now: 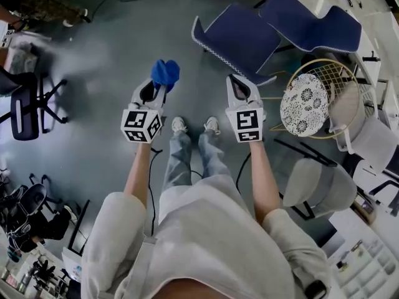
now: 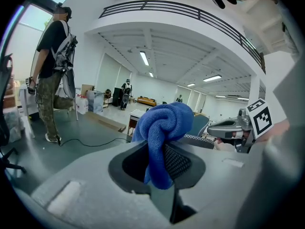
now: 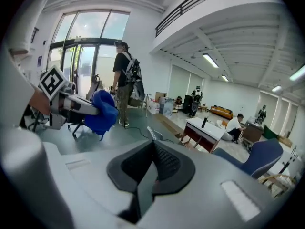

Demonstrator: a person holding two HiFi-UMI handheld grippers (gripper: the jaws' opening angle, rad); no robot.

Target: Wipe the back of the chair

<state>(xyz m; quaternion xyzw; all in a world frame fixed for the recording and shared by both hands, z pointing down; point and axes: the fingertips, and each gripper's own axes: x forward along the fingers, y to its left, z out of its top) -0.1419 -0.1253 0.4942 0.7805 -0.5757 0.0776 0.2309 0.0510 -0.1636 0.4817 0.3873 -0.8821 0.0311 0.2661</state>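
Blue cloth [image 1: 165,73] bunched up, clamped in left gripper [image 1: 157,87] | right gripper [image 1: 240,85] clenched, nothing between its jaws | navy chair [image 1: 240,39] on grey floor [image 1: 112,55] ahead of right gripper, cloth not on it | shoes [image 1: 179,124] below both grippers

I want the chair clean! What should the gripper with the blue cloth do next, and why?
Probably reach the left gripper forward and to the right, toward the navy chair. Its jaws pinch the blue cloth, but the cloth is well short of the chair.
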